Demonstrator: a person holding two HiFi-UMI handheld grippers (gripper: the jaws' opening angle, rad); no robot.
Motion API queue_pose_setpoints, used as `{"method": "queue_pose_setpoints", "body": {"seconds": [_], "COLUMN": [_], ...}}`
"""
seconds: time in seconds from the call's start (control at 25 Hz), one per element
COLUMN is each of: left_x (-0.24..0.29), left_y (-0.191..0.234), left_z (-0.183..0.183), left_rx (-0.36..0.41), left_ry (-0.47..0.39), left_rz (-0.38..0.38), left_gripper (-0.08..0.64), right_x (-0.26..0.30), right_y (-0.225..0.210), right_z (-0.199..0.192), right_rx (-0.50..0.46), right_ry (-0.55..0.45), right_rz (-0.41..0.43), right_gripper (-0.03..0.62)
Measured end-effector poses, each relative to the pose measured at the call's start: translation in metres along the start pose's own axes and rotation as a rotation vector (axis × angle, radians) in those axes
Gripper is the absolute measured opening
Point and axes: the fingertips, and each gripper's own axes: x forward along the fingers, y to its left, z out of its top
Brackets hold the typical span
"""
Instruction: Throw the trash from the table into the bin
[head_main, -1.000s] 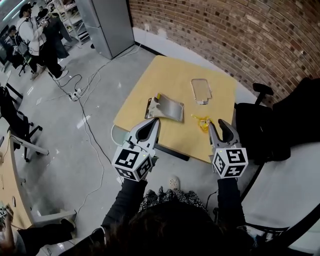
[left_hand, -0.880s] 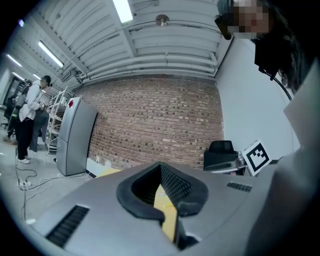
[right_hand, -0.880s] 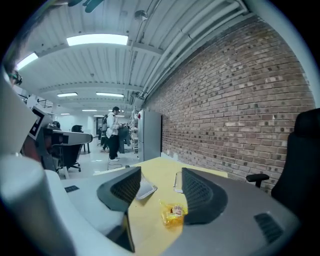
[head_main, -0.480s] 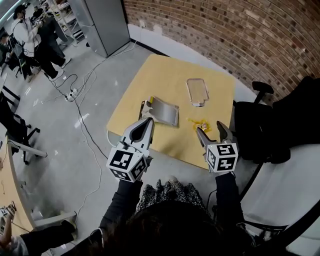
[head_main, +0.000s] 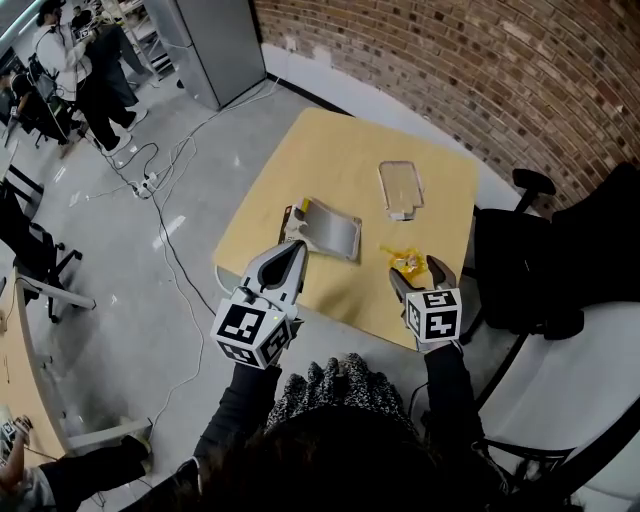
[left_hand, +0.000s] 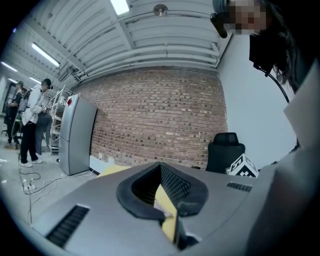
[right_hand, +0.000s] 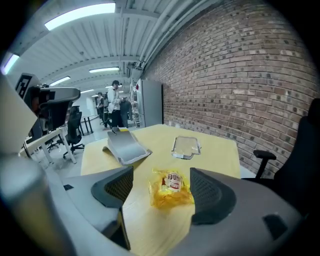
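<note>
A crumpled yellow wrapper (head_main: 407, 262) lies near the front right edge of the wooden table (head_main: 340, 165). My right gripper (head_main: 416, 276) hovers just in front of it, tilted down and open. Its jaws have opened wide within the last second. In the right gripper view the wrapper (right_hand: 171, 187) lies on the table between and just past the fingers (right_hand: 114, 189), untouched. A silver packet (head_main: 327, 228) and a clear plastic tray (head_main: 401, 187) lie farther back. My left gripper (head_main: 295, 254) stays near the packet's front edge, shut and empty (left_hand: 170, 217).
A black office chair (head_main: 525, 270) stands close to the table's right side. A brick wall (head_main: 480, 70) runs behind the table. A grey cabinet (head_main: 205, 45), floor cables (head_main: 160, 185) and standing people (head_main: 70, 70) are at the far left.
My right gripper has sunk toward the table and tipped downward at the yellow wrapper, and its jaws have spread wide. The left gripper has shifted a little. The trash has not moved.
</note>
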Motion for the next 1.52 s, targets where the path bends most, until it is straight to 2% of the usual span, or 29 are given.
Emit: {"method": "queue_pose_setpoints", "body": {"seconds": [0.2, 0.44, 0.72, 0.84, 0.96, 1.16, 1.52], "left_x": [0.001, 0.004, 0.01, 0.011, 0.011, 0.005, -0.005], "left_y": [0.008, 0.018, 0.024, 0.026, 0.027, 0.027, 0.042], "left_z": [-0.003, -0.003, -0.007, -0.006, -0.008, -0.014, 0.001], "left_rx": [0.003, 0.009, 0.006, 0.01, -0.005, -0.018, 0.003], "left_ry": [0.021, 0.031, 0.045, 0.04, 0.039, 0.039, 0.021], "left_rz": [0.019, 0.048, 0.073, 0.081, 0.093, 0.113, 0.156], "left_gripper": [0.006, 0.006, 0.006, 0.006, 0.006, 0.006, 0.006], "right_x": [0.02, 0.036, 0.045, 0.046, 0.046, 0.04, 0.027], "right_y": [0.002, -0.005, -0.011, -0.014, -0.013, -0.02, -0.023], "right_z": [-0.013, -0.027, -0.037, -0.037, -0.038, -0.031, 0.024], "right_rx": [-0.048, -0.039, -0.072, -0.081, -0.06, -0.084, -0.098], "right_ry": [0.059, 0.11, 0.144, 0.149, 0.162, 0.134, -0.001], "right_rz": [0.023, 0.033, 0.057, 0.059, 0.099, 0.095, 0.075], "right_gripper": [0.339, 0.337, 0.33, 0.271, 0.202, 0.043, 0.018]}}
